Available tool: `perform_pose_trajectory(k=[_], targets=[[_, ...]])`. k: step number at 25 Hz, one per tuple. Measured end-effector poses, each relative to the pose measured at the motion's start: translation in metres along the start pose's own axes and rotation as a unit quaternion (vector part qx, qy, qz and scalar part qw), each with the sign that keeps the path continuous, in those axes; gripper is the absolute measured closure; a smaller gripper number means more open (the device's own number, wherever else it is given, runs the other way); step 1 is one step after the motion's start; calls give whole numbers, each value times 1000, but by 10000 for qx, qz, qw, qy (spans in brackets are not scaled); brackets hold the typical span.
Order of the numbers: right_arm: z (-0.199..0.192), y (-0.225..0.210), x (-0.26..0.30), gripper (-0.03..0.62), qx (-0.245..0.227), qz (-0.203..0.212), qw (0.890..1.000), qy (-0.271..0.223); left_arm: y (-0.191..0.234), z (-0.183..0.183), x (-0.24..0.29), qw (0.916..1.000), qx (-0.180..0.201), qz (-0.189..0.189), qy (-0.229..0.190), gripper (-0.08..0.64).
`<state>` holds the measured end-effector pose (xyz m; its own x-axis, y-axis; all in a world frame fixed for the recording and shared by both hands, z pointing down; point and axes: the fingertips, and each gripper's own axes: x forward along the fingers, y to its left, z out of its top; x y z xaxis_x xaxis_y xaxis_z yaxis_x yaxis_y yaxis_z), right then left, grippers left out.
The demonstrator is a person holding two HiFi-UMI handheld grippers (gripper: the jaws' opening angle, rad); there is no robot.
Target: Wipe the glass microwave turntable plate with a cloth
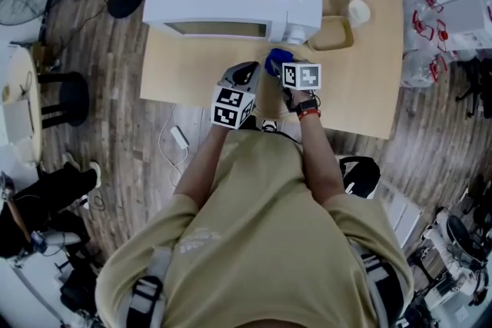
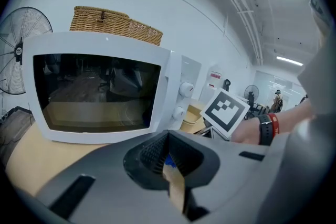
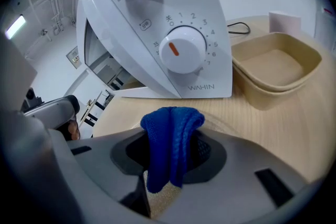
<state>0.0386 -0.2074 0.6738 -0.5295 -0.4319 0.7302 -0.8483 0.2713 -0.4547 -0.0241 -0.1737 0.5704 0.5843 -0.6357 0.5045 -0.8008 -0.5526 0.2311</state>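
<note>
Pale wooden counter [image 1: 369, 88] stretches out in front of the microwave [image 1: 231, 4]. Before its dials, the right gripper [image 3: 169, 162] pinches a folded blue cloth [image 3: 167, 134]. A bunch of it stands proud of the jaws, likely to serve as the wiping pad. Facing the microwave's shut door, the left gripper [image 2: 169, 152] has its jaws pressed together, with nothing surely between them. A faint curved clear edge just beside the cloth may be the glass plate [image 3: 223, 126].
</note>
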Motion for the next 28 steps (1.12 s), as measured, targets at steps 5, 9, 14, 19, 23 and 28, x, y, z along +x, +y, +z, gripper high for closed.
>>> perform_pose_trajectory(k=[5,9,14,19,23,28], targets=[[-3,-8,-5,446,91,-60,9999,21,-4,-3,1,10000,88,-13,10,541],[-3,-14,-10,445,152,-108,9998,-43,-8,-2,1,9999,150,-57,2,541],[-5,-21,-16,446,183,-204,9996,-113,-11,-4,3,9998,166,-99,17,541],[-6,-30,-25,446,234,-303,9992,-150,-13,-4,2,9998,147,-110,14,541],[-9,-37,-32,446,294,-385,9987,-160,-14,-4,2,9998,135,-126,8,541],[-12,-47,-39,445,340,-491,9980,-181,-17,-4,3,9998,139,-151,-5,541]])
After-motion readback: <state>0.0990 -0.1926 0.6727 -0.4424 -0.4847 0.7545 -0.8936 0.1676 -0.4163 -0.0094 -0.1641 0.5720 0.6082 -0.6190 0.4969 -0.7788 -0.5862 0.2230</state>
